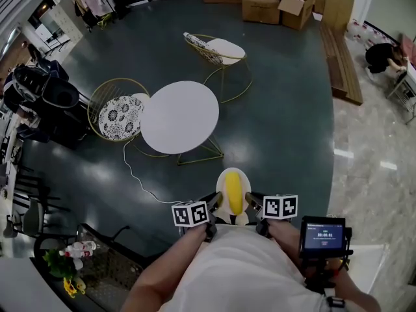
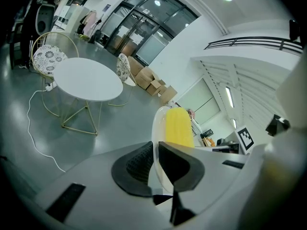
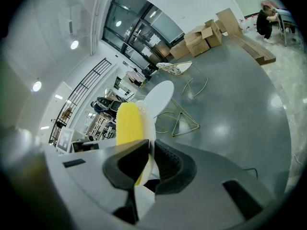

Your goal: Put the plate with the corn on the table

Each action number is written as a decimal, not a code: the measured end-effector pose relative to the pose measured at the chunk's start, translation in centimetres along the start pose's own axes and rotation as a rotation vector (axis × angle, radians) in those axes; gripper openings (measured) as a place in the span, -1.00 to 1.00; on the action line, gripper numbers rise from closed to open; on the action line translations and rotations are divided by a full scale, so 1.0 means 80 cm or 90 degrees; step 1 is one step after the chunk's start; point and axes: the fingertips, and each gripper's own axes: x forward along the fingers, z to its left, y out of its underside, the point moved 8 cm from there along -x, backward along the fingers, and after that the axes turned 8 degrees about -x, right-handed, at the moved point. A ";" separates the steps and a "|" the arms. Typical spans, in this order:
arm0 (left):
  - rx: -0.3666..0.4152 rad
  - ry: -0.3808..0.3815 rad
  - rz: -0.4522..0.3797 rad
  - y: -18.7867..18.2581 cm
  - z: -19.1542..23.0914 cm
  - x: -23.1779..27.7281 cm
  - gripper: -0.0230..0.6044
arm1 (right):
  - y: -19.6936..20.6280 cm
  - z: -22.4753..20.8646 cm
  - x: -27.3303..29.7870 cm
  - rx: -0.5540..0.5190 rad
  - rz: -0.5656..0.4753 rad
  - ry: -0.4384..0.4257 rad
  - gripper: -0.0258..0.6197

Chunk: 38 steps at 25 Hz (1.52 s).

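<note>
the person is holding both forearms forward and close together on the near side of the round white table (image 1: 179, 117), with the left gripper (image 1: 213, 203) and the right gripper (image 1: 253, 201) angling inward toward each other. each one is clenching its black ridged jaws on an opposite side rim of the oval white plate (image 1: 232, 172), the thin edge showing pinched between the pads in both gripper views. the plate is hanging in the air between the two grippers, well apart from the table's near edge and not touching it. the yellow corn cob (image 1: 234, 192) is lying lengthwise on the plate, its far end pointing toward the table

an open stretch of dark grey glossy floor (image 1: 279, 122) is lying between the plate and the table. a thin white cable (image 1: 133, 174) is trailing over the floor by the table's near left side

counting: one plate, one corn cob, one table, two grippers, and two gold wire chairs with patterned cushions, one (image 1: 120, 112) sitting against the table's left edge and one (image 1: 218, 51) standing just beyond its far edge
</note>
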 end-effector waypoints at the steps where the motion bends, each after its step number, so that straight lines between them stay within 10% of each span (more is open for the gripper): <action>1: -0.001 -0.001 0.000 0.000 0.001 -0.001 -0.80 | 0.000 0.002 0.000 0.000 0.001 -0.001 -0.78; 38: -0.015 -0.020 -0.042 0.004 0.011 -0.024 -0.79 | -0.002 0.016 0.016 -0.027 0.018 -0.030 -0.78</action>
